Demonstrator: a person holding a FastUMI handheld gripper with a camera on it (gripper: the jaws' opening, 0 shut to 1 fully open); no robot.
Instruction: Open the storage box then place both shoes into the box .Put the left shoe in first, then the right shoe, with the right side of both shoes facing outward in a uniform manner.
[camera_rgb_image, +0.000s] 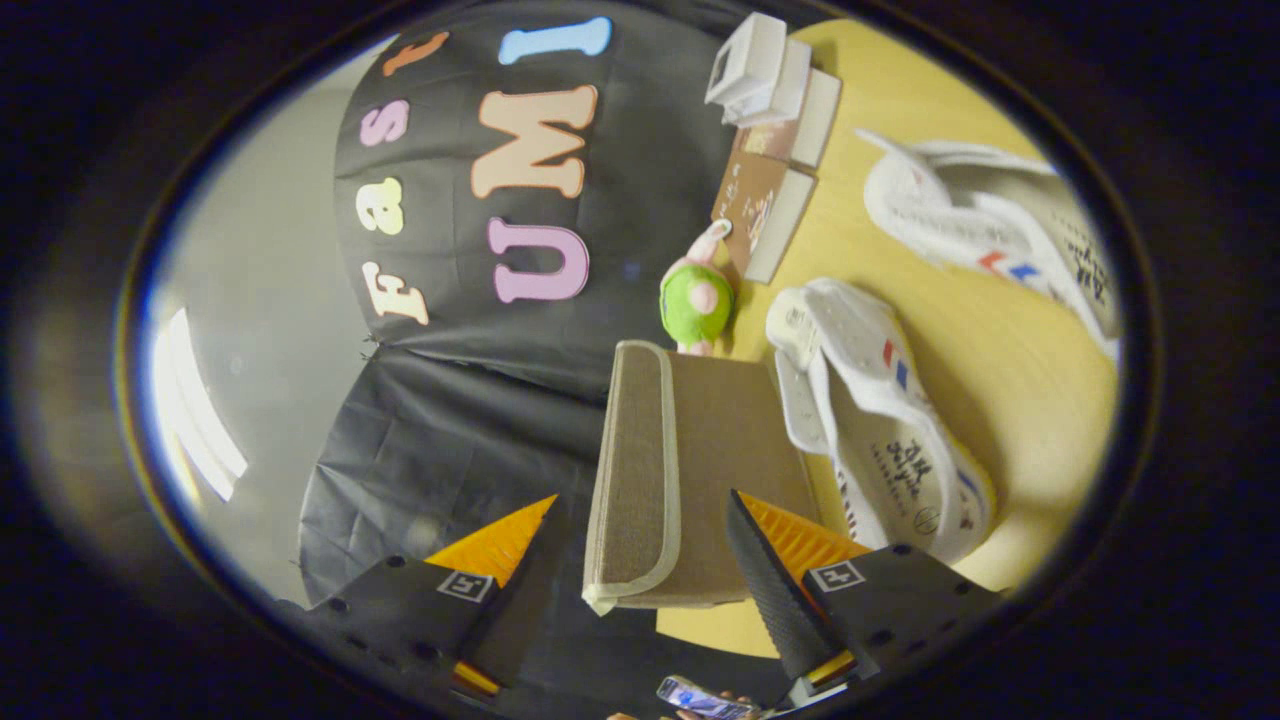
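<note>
The view is rolled on its side, with the yellow table (1010, 370) standing to the right. A brown fabric storage box (730, 440) with a pale-trimmed lid (635, 470) rests on it, lid closed. My gripper (643, 495) is open and straddles the lid end of the box, one finger on each side, with a gap showing between one finger and the lid. Just beyond the box lies a white shoe (880, 420) with red and blue marks, on its side. A second matching white shoe (990, 230) lies farther off on the table.
A green and pink plush toy (697, 300) stands against the far end of the box. Behind it are stacked books (770, 190) and a small white block (750, 65). Black cloth wall (450, 420) rises behind. A hand holds a phone (700, 698) near my fingers.
</note>
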